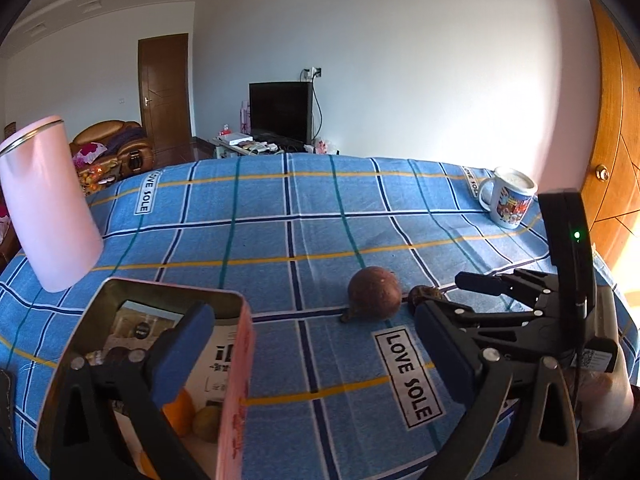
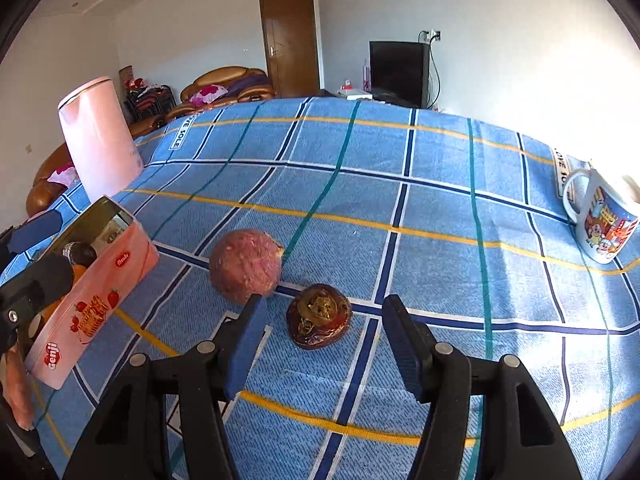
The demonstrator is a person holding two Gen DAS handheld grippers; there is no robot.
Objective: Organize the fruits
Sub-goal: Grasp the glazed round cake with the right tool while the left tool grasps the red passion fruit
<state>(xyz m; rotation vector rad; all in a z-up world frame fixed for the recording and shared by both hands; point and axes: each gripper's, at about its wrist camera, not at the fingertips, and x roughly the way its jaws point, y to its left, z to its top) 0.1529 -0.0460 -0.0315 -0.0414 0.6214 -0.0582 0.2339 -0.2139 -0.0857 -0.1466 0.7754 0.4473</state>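
Observation:
A pink tin box (image 1: 236, 380) (image 2: 96, 304) stands open on the blue checked cloth, with several fruits inside, an orange one (image 1: 180, 412) among them. My left gripper (image 1: 316, 336) is open, its left finger inside the tin, the right finger outside. A round reddish-brown fruit (image 1: 375, 291) (image 2: 245, 266) lies on the cloth beyond it. A smaller dark brown fruit (image 2: 319, 316) (image 1: 424, 294) lies beside it. My right gripper (image 2: 324, 344) is open, its fingers on either side of the small fruit, just short of it.
A pink kettle (image 1: 48, 204) (image 2: 98, 138) stands at the back left. A printed mug (image 1: 510, 198) (image 2: 600, 220) stands at the far right near the table edge. The table (image 2: 440, 168) is covered by the cloth. A wooden door is at the right.

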